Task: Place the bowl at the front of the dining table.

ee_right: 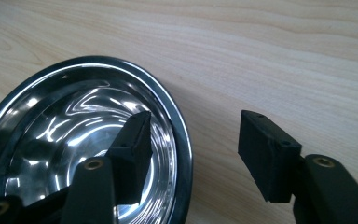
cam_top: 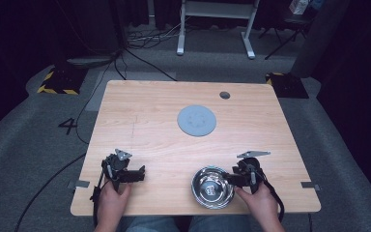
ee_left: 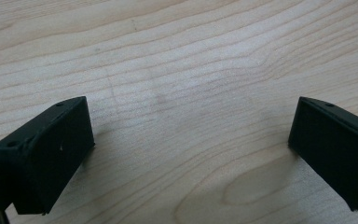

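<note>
Wooden table [cam_top: 164,145] carries both tongs: left tongs [ee_left: 191,154] gape wide over bare wood, right tongs [ee_right: 191,149] straddle the bowl [ee_right: 51,121] rim, unclosed.

Light wooden table [cam_top: 149,121] on grey carpet [cam_top: 38,159]; beyond it, white desk frame [cam_top: 215,24], black cables [cam_top: 145,38], hazard-striped plates [cam_top: 58,79]; dark surroundings.

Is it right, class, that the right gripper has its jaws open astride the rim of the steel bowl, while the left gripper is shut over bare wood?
Not quite. The left gripper is open, jaws wide apart over bare table, as the left gripper view shows. The right gripper does straddle the bowl rim.
</note>
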### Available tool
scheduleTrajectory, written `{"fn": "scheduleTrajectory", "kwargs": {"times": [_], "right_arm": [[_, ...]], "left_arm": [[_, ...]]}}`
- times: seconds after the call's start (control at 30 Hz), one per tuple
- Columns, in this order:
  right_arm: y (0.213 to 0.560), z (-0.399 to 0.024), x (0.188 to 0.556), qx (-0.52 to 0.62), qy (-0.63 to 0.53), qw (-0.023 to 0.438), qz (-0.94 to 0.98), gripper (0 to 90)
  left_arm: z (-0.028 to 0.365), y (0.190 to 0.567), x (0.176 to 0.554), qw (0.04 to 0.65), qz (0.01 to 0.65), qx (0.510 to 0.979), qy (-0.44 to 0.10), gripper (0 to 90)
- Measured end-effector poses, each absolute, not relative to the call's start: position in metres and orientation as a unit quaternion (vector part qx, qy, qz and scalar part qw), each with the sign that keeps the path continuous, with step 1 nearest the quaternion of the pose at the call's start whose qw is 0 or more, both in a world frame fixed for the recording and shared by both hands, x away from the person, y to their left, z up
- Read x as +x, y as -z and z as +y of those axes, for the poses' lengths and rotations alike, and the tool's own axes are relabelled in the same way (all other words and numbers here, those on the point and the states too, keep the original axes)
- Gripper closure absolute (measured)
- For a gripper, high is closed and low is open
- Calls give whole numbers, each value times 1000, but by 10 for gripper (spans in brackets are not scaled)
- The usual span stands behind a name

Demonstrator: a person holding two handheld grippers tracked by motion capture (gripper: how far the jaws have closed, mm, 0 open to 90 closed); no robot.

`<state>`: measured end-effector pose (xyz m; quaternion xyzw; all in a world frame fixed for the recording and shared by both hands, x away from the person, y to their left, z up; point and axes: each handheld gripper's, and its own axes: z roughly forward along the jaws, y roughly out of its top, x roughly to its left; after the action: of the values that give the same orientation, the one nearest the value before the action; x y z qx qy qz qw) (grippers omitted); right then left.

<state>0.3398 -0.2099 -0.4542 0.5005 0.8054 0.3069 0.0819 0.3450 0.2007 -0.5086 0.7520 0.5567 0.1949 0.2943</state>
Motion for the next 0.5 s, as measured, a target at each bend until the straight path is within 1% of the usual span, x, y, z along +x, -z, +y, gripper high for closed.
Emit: {"fn": "scheduleTrajectory", "kwargs": {"times": [0.07, 0.1, 0.2, 0.33, 0.37, 0.4, 0.43, 0.5], "right_arm": [[458, -207, 340, 500, -301, 69, 809, 519], [458, -207, 340, 500, -301, 69, 809, 519], [462, -206, 342, 500, -298, 57, 811, 567], [468, -207, 345, 499, -297, 33, 814, 648], [470, -207, 346, 500, -296, 25, 813, 682], [470, -207, 346, 500, -296, 25, 813, 682], [472, -207, 347, 498, -296, 13, 815, 716], [474, -207, 348, 495, -297, 7, 816, 725]], "left_arm": [[201, 509, 345, 294, 556, 752, -195, 1], [201, 509, 345, 294, 557, 752, -195, 1], [201, 509, 345, 294, 556, 752, -195, 1], [201, 509, 345, 294, 556, 752, -195, 1], [201, 509, 345, 294, 556, 752, -195, 1], [201, 509, 345, 294, 556, 752, -195, 1], [201, 509, 345, 294, 556, 752, -195, 1], [201, 509, 345, 294, 557, 752, -195, 1]]}}
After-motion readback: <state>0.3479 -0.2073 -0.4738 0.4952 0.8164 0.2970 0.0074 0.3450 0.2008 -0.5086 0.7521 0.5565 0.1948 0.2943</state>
